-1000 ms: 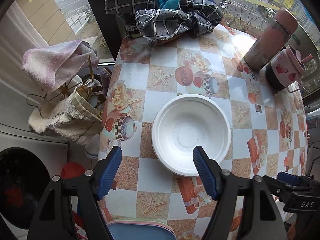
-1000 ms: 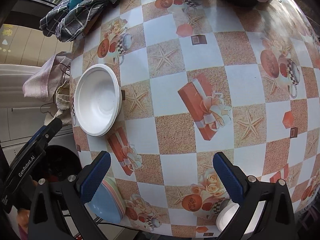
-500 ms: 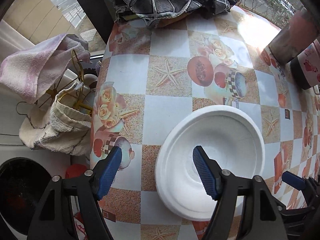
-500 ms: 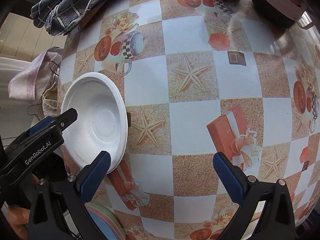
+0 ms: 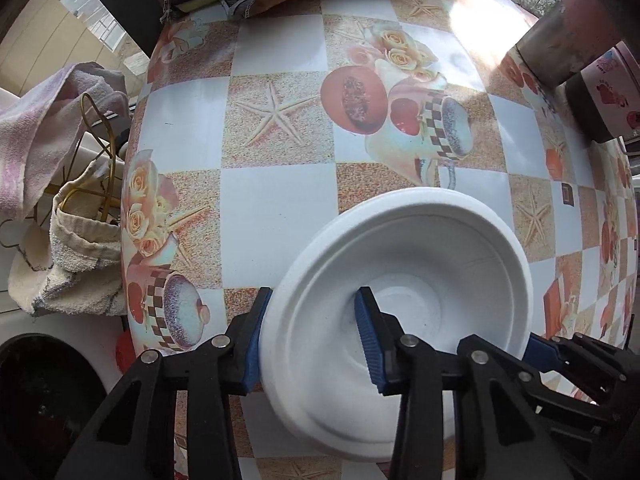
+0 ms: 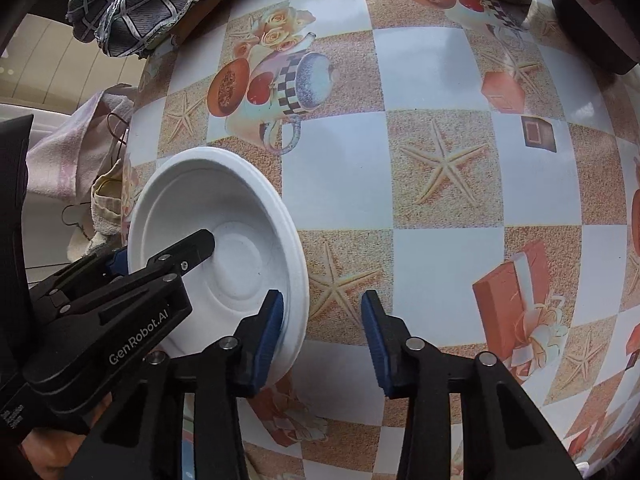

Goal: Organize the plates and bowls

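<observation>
Both grippers had dropped onto the bowl since a second ago, when it sat clear beyond open jaws. Left gripper (image 5: 316, 338) was closing across the bowl (image 5: 424, 276) wall at its 8 o'clock edge, one pad outside the rim, one inside, both apparently touching. Right gripper (image 6: 322, 336) was closing too: left pad against the inside of the rim at the bowl's (image 6: 224, 248) 5 o'clock, right pad off it over bare tablecloth (image 6: 440, 200), so no clamp yet. Bowl sat upright on the table near the 9 o'clock edge in the right view. Plaid cloth (image 6: 132, 12) lay bunched at 11 o'clock, a metal flask (image 5: 560, 48) and mug (image 5: 604, 96) at 2 o'clock in the left view. Towels (image 5: 60, 208) hung off the table at 9 o'clock.
</observation>
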`<control>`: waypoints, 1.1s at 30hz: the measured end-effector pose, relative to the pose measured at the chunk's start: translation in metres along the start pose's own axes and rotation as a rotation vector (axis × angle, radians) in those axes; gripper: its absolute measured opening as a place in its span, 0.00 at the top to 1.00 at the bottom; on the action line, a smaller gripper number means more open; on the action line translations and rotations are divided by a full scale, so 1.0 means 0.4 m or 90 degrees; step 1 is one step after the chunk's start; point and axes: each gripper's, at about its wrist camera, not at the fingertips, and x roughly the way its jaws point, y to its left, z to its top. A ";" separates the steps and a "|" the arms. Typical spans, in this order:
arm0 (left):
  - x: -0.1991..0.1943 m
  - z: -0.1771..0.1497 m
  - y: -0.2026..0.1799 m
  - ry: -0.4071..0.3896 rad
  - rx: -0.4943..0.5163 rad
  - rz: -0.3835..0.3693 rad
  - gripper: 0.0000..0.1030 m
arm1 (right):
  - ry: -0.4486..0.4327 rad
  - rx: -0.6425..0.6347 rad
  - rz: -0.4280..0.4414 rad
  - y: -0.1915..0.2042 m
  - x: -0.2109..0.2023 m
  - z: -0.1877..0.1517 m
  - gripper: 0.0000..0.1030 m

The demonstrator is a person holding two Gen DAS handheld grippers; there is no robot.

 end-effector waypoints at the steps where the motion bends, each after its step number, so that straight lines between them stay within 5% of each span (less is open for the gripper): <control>1: -0.001 -0.008 -0.013 0.003 0.003 -0.003 0.57 | 0.012 0.013 0.015 -0.010 0.005 -0.001 0.79; 6: -0.005 -0.072 -0.099 0.003 0.051 0.006 0.57 | 0.030 0.023 0.032 -0.058 0.000 -0.055 0.82; 13: -0.009 -0.230 -0.207 0.016 0.086 0.007 0.59 | 0.047 -0.019 -0.059 -0.098 -0.012 -0.205 0.82; 22: -0.013 -0.432 -0.279 0.040 0.097 0.009 0.59 | 0.093 0.005 -0.046 -0.152 0.002 -0.398 0.82; 33: -0.020 -0.607 -0.336 0.068 0.116 0.018 0.61 | 0.115 -0.032 -0.064 -0.158 0.004 -0.517 0.81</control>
